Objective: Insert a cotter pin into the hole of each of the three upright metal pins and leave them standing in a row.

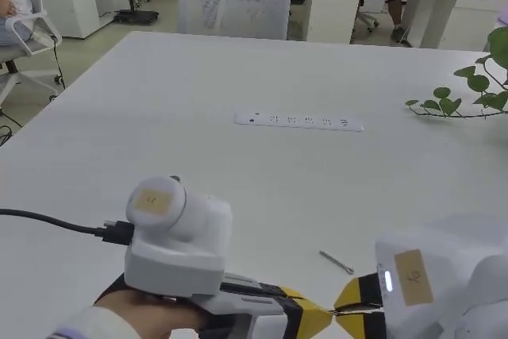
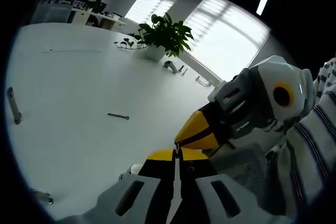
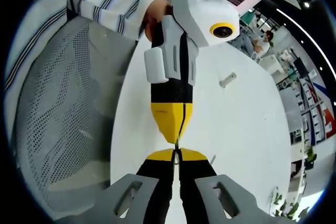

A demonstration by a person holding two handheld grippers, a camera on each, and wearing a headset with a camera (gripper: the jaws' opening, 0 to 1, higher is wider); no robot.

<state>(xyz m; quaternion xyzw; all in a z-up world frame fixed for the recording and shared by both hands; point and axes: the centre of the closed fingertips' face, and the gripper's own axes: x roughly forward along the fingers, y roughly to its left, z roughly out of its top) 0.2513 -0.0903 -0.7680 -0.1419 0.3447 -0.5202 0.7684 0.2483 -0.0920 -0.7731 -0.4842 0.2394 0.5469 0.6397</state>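
My left gripper (image 1: 324, 320) and right gripper (image 1: 343, 307) meet tip to tip at the table's near edge, both with jaws closed. In the right gripper view a thin dark sliver bridges my right gripper (image 3: 177, 153) and the left gripper (image 3: 176, 134); which one grips it I cannot tell. The left gripper view shows its own tips (image 2: 177, 156) touching the right gripper (image 2: 180, 140). A slim cotter pin (image 1: 336, 261) (image 2: 118, 116) lies flat on the white table just beyond the tips. A thicker metal pin (image 3: 227, 80) (image 2: 13, 106) lies on its side farther off.
A white power strip (image 1: 299, 121) lies across the middle of the table (image 1: 198, 101). A potted plant (image 1: 476, 89) (image 2: 163, 35) stands at the far right edge. A mesh chair (image 3: 58, 114) is under the near edge. A black cable (image 1: 48, 222) trails from the left gripper.
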